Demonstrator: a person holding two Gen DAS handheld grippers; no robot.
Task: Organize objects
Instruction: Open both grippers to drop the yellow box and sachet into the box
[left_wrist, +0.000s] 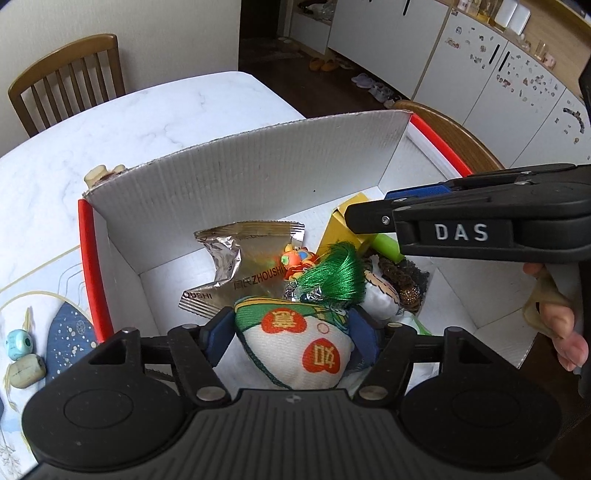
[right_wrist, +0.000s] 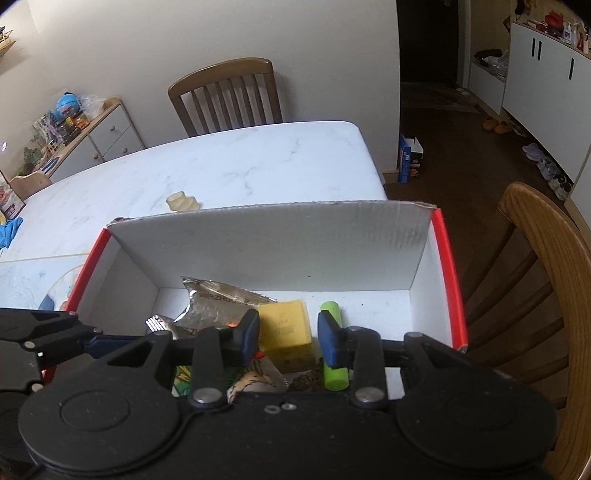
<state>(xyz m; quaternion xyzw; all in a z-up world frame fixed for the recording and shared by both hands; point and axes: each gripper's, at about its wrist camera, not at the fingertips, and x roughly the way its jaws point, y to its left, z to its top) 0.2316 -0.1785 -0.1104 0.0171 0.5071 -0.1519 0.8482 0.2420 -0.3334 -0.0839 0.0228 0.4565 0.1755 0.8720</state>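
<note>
**A:** Status of the sorting?

**B:** Mostly complete, in my judgement. The white corrugated cardboard box with red edges (left_wrist: 258, 177) already holds one crumpled silver foil snack wrapper (left_wrist: 236, 266), one yellow cardboard carton (right_wrist: 286, 328), one lime-green plastic cylinder (right_wrist: 334, 354), one green silk tassel (left_wrist: 332, 277), one small orange figurine (left_wrist: 295, 258) and one dark braided cord (left_wrist: 402, 280).

**A:** Grippers?

**B:** The left gripper (left_wrist: 291, 332) has the white-and-green embroidered fabric pouch (left_wrist: 295, 347) between its blue pads, low inside the box; whether the pads press it or have let go, I cannot tell. The right gripper (right_wrist: 288, 336) stands with jaws apart, nothing clamped, over the carton.

**A:** Remaining items?

**B:** On the white marble table (left_wrist: 129, 122): one cream spool-shaped piece (right_wrist: 183, 202) at twelve o'clock beyond the box wall, plus one turquoise bead (left_wrist: 18, 343) and one pale stone bead (left_wrist: 27, 371) at nine o'clock. Three left to collect.
</note>
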